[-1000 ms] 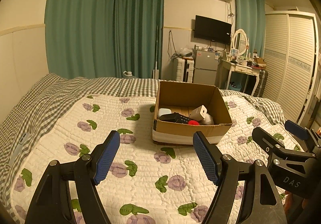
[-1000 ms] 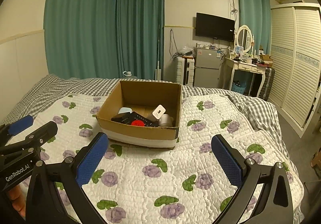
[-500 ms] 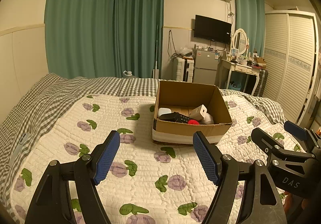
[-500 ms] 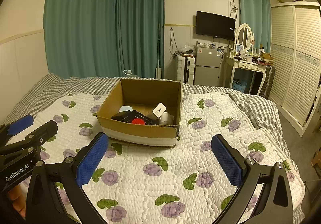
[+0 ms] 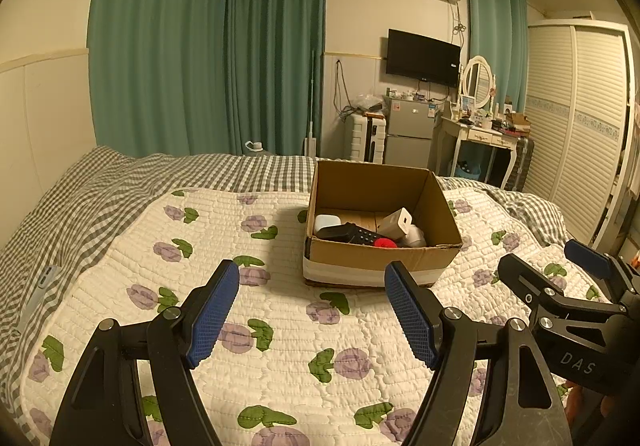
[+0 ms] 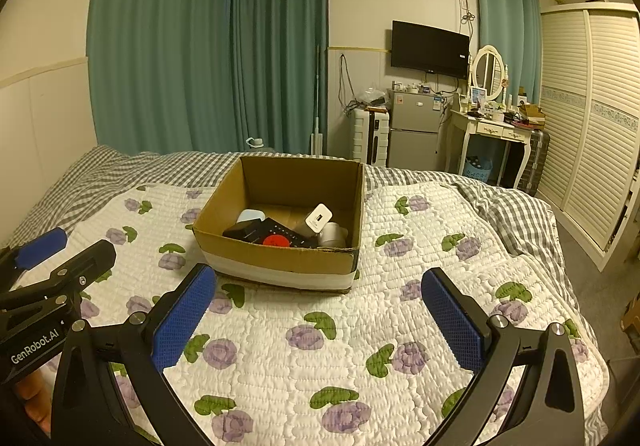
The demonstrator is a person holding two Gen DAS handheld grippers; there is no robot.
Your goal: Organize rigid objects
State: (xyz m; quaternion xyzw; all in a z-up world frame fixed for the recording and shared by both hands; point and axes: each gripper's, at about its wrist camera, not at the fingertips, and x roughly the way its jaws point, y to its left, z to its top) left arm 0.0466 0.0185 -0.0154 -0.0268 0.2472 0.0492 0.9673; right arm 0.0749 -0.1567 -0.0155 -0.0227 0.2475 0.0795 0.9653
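Observation:
An open cardboard box (image 5: 380, 254) (image 6: 280, 254) stands on the quilted bed. In it lie a black remote (image 5: 352, 233) (image 6: 276, 232), a red round object (image 5: 385, 243) (image 6: 274, 240), a white charger block (image 5: 396, 221) (image 6: 319, 217), a pale blue-white case (image 5: 327, 222) (image 6: 249, 215) and a white cylinder (image 5: 416, 236) (image 6: 332, 234). My left gripper (image 5: 312, 310) is open and empty, held above the quilt in front of the box. My right gripper (image 6: 320, 310) is open and empty, also short of the box. Each gripper shows at the edge of the other's view.
The bed carries a white quilt with purple flowers (image 6: 320, 346) over a grey checked sheet (image 5: 100, 190). A phone-like object (image 5: 40, 286) lies at the left bed edge. Beyond the bed stand a fridge (image 6: 412, 130), a dressing table (image 6: 492, 126) and a wardrobe (image 6: 592, 118).
Both views have shifted only slightly; the box sits a little higher in the right wrist view. Both grippers stay open and empty.

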